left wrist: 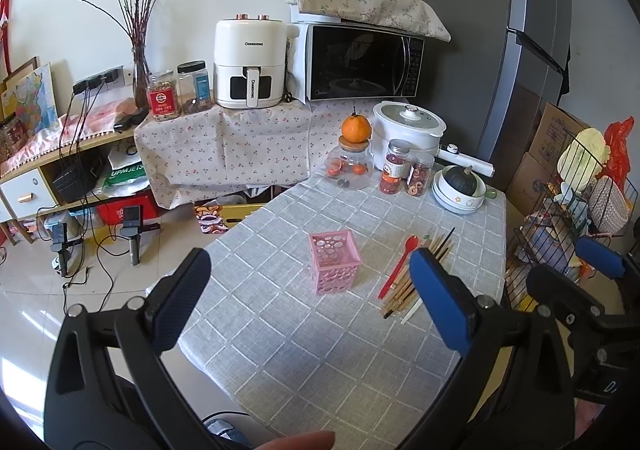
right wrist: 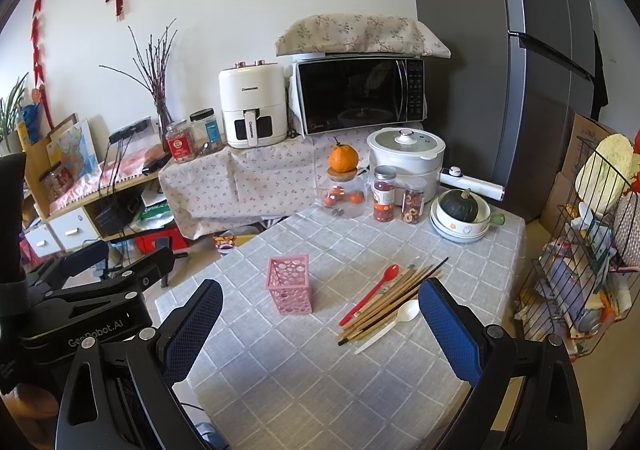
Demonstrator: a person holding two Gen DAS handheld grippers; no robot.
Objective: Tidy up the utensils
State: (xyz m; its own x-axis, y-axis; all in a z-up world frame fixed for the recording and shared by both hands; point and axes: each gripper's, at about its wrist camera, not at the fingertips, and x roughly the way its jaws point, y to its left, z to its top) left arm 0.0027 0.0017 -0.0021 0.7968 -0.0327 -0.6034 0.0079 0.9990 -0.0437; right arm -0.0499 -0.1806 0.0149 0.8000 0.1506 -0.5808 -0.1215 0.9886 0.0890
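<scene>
Nothing looks sorted yet. The pink holder [right wrist: 289, 285] stands upright near the middle of the desk [right wrist: 304, 378], and through its open top and perforated walls no utensil shows inside — as far as these views tell, it has nothing in it. All the utensils lie flat on the checked cloth to the holder's right, apart from it: a red spoon [right wrist: 370, 294], a bundle of chopsticks [right wrist: 394, 296] fanned beside it and touching it, and a white spoon [right wrist: 390, 324] at the near edge of the pile, its bowl just beside the chopsticks. So the whole job appears to be ahead: each piece has to be lifted and stood in the holder.

The left gripper [left wrist: 310, 292] is spread wide, its blue-padded fingers [left wrist: 442, 300] well apart and framing the holder without touching it; it holds nothing. One finger overlaps the near end of the pile in the left wrist view, but no contact shows.

The right gripper [right wrist: 322, 324] is also wide open and holds nothing, poised above the near part of the desk — the utensil pile sits between its fingers in the right wrist view, closer to the right-hand pad, with no contact visible.
</scene>
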